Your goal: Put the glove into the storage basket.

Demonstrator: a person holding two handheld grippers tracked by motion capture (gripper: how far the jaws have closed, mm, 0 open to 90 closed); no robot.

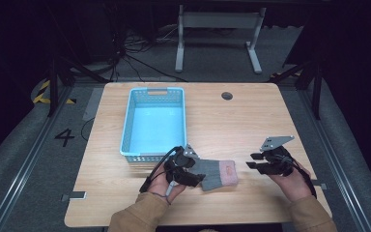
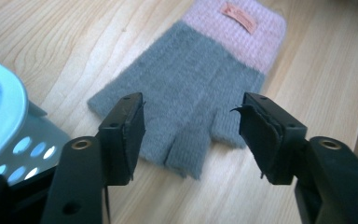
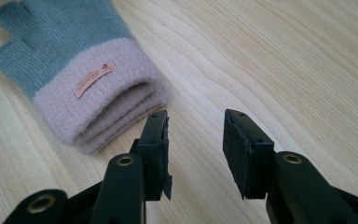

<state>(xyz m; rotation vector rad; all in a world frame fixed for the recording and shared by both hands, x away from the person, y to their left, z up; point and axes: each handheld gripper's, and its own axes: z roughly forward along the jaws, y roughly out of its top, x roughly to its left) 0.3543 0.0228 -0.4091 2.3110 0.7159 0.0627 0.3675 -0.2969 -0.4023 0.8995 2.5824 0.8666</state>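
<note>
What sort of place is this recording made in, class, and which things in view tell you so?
Probably a lab or recording studio, not a home: a bare wooden table stands on grey carpet marked with a floor number 4, loose cables trail behind it against dark surroundings, and hazard tape marks the floor.

Fuzzy knitted glove (image 2: 200, 79) in matt grey and pink; smooth pale wood-grain tabletop (image 3: 279, 60); glossy blue plastic basket (image 1: 153, 121).
</note>
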